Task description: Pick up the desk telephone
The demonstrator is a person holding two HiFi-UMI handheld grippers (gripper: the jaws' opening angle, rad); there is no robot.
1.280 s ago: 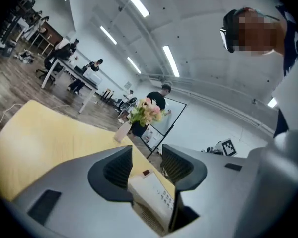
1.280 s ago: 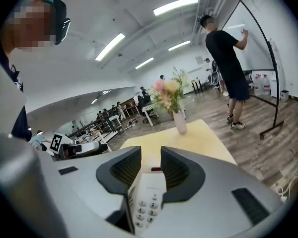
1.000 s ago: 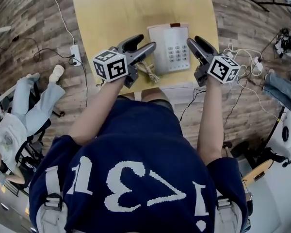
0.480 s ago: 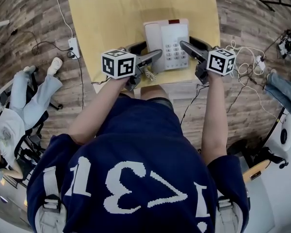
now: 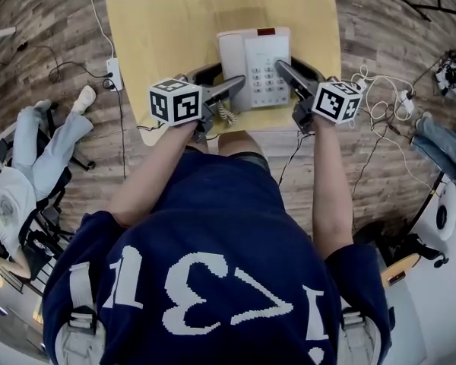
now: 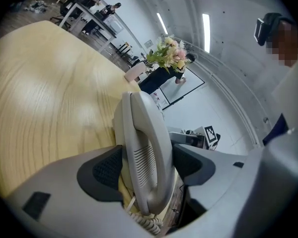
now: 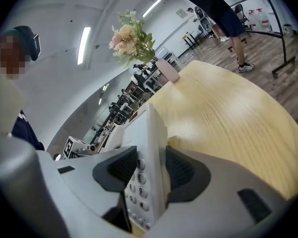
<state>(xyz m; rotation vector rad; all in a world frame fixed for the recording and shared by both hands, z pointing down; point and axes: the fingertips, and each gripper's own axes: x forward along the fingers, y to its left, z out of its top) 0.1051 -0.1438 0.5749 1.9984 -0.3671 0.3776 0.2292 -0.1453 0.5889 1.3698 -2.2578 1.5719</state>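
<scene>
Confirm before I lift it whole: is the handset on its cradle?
In place: the handset lies flush along the left of the telephone.

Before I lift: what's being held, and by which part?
Nothing gripped yet. Left gripper, jaws open, straddles the handset; right gripper, jaws closing, straddles the telephone at its keypad edge.

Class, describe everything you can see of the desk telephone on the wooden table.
The desk telephone is pale grey plastic, lying flat near the table's near edge. Its handset rests in the cradle on the left, a numbered keypad sits on the right, and a coiled cord trails off the near side. The left gripper straddles the handset, jaws wide; the right gripper's jaws are closing around the keypad edge.
</scene>
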